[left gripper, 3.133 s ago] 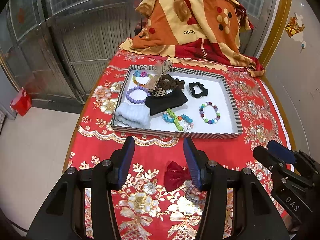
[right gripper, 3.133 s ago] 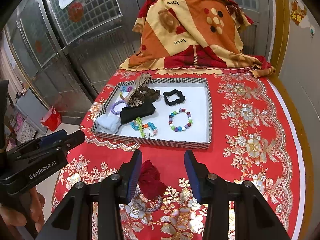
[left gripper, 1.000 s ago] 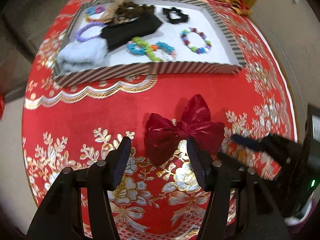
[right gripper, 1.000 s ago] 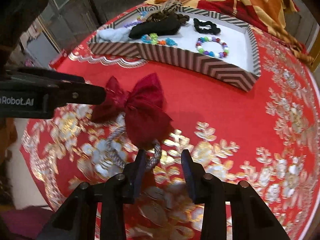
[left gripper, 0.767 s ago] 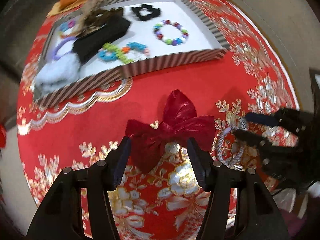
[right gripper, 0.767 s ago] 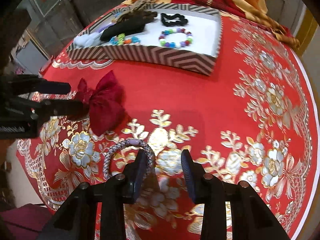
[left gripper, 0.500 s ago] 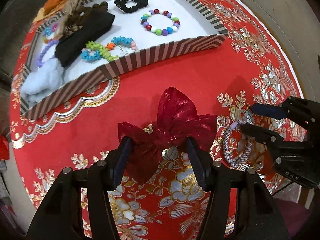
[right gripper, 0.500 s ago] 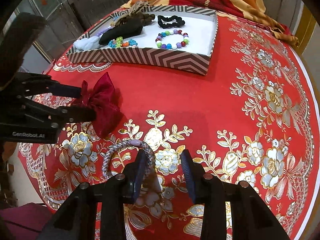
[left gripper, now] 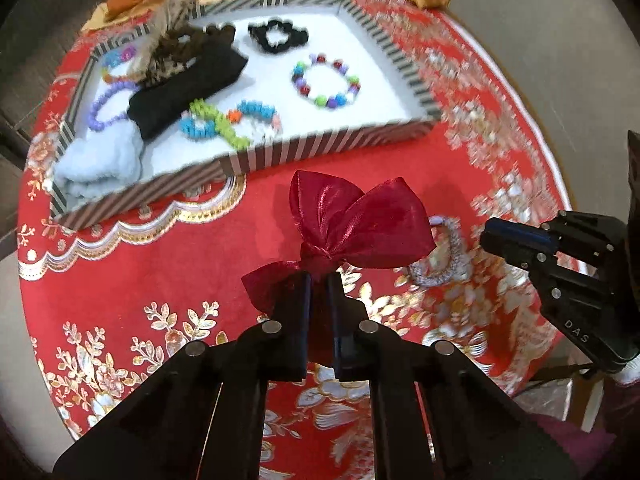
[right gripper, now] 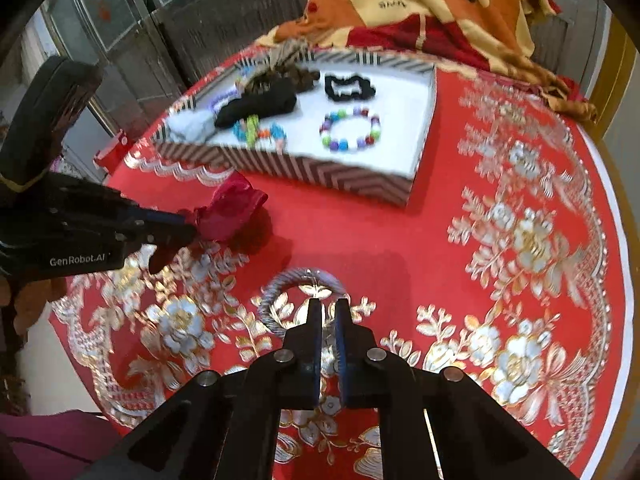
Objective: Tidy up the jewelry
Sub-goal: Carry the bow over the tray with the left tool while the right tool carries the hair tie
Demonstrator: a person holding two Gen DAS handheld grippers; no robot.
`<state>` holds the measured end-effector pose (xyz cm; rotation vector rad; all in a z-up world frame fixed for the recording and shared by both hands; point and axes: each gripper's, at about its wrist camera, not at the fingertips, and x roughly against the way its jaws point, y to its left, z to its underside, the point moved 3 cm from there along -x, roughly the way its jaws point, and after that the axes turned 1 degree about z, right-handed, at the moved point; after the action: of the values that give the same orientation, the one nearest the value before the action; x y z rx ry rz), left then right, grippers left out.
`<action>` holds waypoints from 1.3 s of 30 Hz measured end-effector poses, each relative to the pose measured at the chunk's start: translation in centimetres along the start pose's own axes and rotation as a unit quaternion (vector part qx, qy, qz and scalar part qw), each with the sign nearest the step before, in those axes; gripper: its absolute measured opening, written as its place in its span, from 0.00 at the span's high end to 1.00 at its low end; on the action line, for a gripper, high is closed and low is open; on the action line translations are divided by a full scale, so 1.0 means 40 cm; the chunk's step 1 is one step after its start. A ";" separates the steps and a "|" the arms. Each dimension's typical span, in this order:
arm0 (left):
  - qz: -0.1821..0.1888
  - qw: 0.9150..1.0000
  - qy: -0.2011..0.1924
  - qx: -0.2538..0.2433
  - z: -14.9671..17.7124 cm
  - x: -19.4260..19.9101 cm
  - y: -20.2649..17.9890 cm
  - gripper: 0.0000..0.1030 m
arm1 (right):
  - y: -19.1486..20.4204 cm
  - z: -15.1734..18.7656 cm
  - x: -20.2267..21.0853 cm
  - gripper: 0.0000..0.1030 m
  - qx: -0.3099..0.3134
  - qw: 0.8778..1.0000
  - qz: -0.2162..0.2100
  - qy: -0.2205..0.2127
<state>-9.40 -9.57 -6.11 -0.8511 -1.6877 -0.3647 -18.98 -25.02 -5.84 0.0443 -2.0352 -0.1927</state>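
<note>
My left gripper (left gripper: pixel 318 280) is shut on the knot of a dark red satin bow (left gripper: pixel 360 216) and holds it just above the red cloth; the bow also shows in the right wrist view (right gripper: pixel 230 210). My right gripper (right gripper: pixel 325 308) is shut on the near edge of a grey braided bracelet (right gripper: pixel 280 292), which lies on the cloth; it also shows in the left wrist view (left gripper: pixel 444 256), half hidden behind the bow. A striped tray (left gripper: pixel 320 148) holds several bracelets, scrunchies and cloths.
The round table carries a red cloth with gold flowers (right gripper: pixel 520 240). A folded orange and red blanket (right gripper: pixel 420 4) lies behind the tray (right gripper: pixel 320 172). The table edge drops off at the left and near sides. The right gripper body (left gripper: pixel 560 264) is at the right of the bow.
Both grippers have closed: the left on the bow's knot, the right on the braided bracelet. The bow has lifted and tipped toward the tray.
</note>
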 end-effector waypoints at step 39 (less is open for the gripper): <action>-0.012 0.997 -0.053 0.048 -0.073 0.101 0.008 0.93 | -0.011 0.016 -0.098 0.94 0.031 0.998 0.019 0.059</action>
<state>-7.45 -9.83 -1.50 -0.7920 -1.7992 -0.2565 -17.77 -24.94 -9.66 0.0539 -1.9224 -0.0997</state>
